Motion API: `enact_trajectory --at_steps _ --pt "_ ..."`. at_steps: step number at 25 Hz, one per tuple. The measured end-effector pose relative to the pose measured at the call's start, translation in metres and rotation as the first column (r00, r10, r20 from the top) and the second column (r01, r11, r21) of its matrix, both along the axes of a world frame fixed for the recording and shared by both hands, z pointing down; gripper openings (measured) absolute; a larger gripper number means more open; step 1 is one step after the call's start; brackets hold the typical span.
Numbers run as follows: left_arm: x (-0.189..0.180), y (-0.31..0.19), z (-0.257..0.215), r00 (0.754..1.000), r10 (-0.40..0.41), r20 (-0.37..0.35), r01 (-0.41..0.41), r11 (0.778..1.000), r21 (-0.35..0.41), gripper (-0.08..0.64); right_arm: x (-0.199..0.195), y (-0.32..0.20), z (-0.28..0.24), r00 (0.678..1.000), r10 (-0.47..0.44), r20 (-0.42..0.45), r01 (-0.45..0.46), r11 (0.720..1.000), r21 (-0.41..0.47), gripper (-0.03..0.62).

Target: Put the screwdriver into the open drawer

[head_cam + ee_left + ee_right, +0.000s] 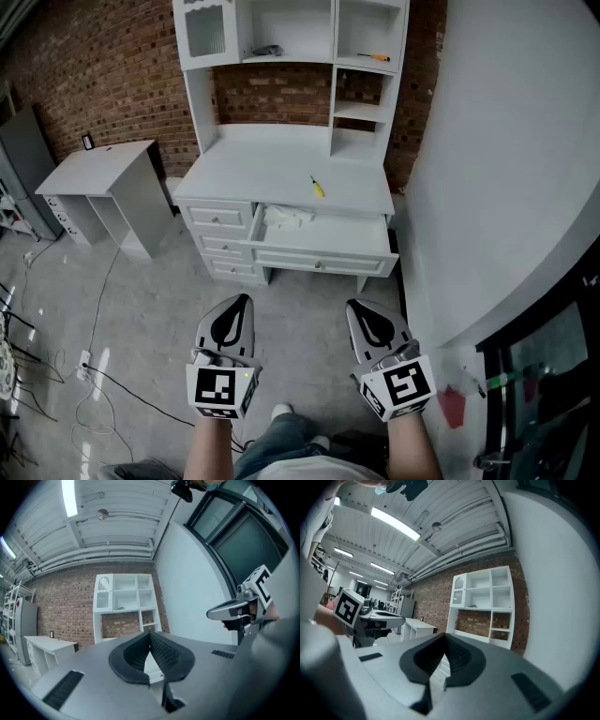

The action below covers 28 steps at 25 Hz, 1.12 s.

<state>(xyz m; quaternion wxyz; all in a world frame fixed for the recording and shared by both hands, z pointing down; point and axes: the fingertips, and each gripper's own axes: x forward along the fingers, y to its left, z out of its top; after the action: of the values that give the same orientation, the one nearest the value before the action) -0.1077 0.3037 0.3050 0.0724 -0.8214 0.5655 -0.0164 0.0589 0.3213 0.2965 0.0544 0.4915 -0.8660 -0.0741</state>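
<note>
Screwdriver (pixel 318 187): yellow, lying on the desk (pixel 253 169) top, just behind the open drawer (pixel 319 262).
Drawer: pulled out, with a white cloth (pixel 287 217) inside.
Left claw (pixel 236 314): pressed together, empty, held level, well back from the desk.
Right claw (pixel 368 319): pressed together, empty, held level, beside the left one.

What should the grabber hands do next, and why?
Probably step closer and reach the right gripper toward the yellow screwdriver on the white desk, opening its jaws on the way. That gripper is shut, empty and far from the desk, and the open drawer sits just below the screwdriver.
</note>
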Motion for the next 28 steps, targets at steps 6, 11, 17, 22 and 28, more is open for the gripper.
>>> enact_trajectory --at_steps 6,11,17,22,28 --pt "-0.019 -0.040 0.008 1.000 0.004 -0.024 -0.004 1.000 -0.013 0.014 -0.021 -0.035 0.008 1.000 0.003 -0.029 -0.003 1.000 -0.017 0.011" --pt "-0.034 -0.079 0.013 0.999 0.016 -0.047 -0.018 1.000 -0.022 0.014 -0.033 -0.073 0.010 0.998 0.028 -0.048 -0.030 0.999 -0.031 0.011" --pt "-0.060 -0.120 0.015 0.997 0.028 -0.066 -0.030 0.999 -0.018 0.014 -0.055 -0.117 0.009 0.997 0.067 -0.045 -0.068 0.998 -0.019 0.011" --pt "-0.078 -0.146 0.018 0.995 0.036 -0.094 -0.038 0.999 -0.021 0.014 -0.071 -0.141 0.008 0.994 0.088 -0.063 -0.089 0.996 -0.006 0.011" --pt "-0.079 -0.181 0.028 0.994 0.035 -0.108 -0.040 0.998 -0.040 0.014 -0.060 -0.178 0.014 0.990 0.129 -0.050 -0.131 0.991 -0.028 0.011"
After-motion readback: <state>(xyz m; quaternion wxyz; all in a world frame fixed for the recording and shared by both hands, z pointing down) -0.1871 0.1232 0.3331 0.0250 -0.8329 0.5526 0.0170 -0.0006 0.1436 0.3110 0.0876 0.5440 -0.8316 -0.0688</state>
